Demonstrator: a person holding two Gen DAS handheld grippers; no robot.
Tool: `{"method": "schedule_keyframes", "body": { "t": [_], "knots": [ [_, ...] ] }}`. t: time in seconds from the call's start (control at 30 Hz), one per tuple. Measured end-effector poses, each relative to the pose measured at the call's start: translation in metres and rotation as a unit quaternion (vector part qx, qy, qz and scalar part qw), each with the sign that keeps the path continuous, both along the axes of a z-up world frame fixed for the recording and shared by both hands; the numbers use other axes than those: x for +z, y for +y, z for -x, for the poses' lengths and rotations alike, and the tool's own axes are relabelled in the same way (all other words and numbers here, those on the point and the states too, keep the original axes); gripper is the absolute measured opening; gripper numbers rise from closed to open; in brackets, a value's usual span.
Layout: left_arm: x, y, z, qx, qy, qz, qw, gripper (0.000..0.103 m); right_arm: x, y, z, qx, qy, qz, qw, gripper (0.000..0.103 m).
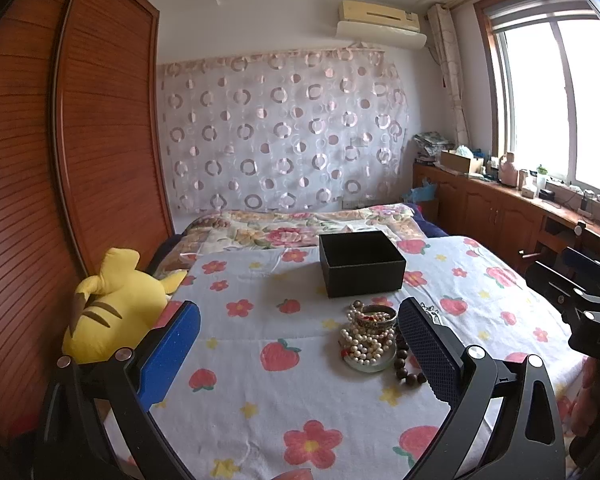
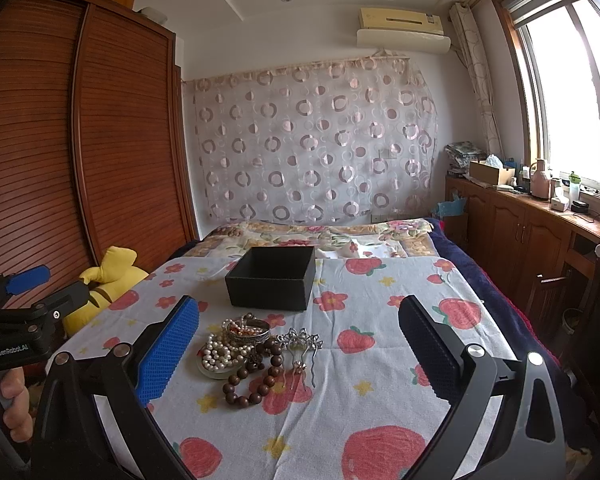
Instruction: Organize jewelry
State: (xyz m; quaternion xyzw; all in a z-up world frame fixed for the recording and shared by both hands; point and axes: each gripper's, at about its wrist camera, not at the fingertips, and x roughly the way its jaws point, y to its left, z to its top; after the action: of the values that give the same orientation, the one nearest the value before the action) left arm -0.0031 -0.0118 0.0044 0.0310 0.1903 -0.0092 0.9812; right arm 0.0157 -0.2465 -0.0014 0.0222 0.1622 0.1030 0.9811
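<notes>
A pile of jewelry lies on the flowered cloth: a pearl necklace, a silver bangle, a brown wooden bead bracelet and a silver hairpin. A pale green ring lies under the pearls. An open, empty black box stands just behind the pile. My left gripper is open and empty, the pile by its right finger. My right gripper is open and empty, the pile between its fingers, nearer the left one.
The cloth covers a bed with a floral quilt behind. A yellow plush toy lies at the left edge by a wooden wardrobe. Wooden cabinets with clutter run under the window at right.
</notes>
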Motion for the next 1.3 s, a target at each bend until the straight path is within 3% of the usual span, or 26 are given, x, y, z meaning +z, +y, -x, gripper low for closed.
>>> {"method": "schedule_keyframes", "body": {
  "t": [0.93, 1.3],
  "knots": [
    [-0.002, -0.001, 0.0, 0.0, 0.002, 0.0, 1.0, 0.096, -0.004, 0.005, -0.002, 0.005, 0.003, -0.002, 1.0, 0.101],
    [-0.022, 0.005, -0.009, -0.009, 0.037, 0.0, 0.9993, 0.096, -0.019, 0.001, -0.01, 0.022, 0.018, 0.004, 1.0, 0.101]
  ]
}}
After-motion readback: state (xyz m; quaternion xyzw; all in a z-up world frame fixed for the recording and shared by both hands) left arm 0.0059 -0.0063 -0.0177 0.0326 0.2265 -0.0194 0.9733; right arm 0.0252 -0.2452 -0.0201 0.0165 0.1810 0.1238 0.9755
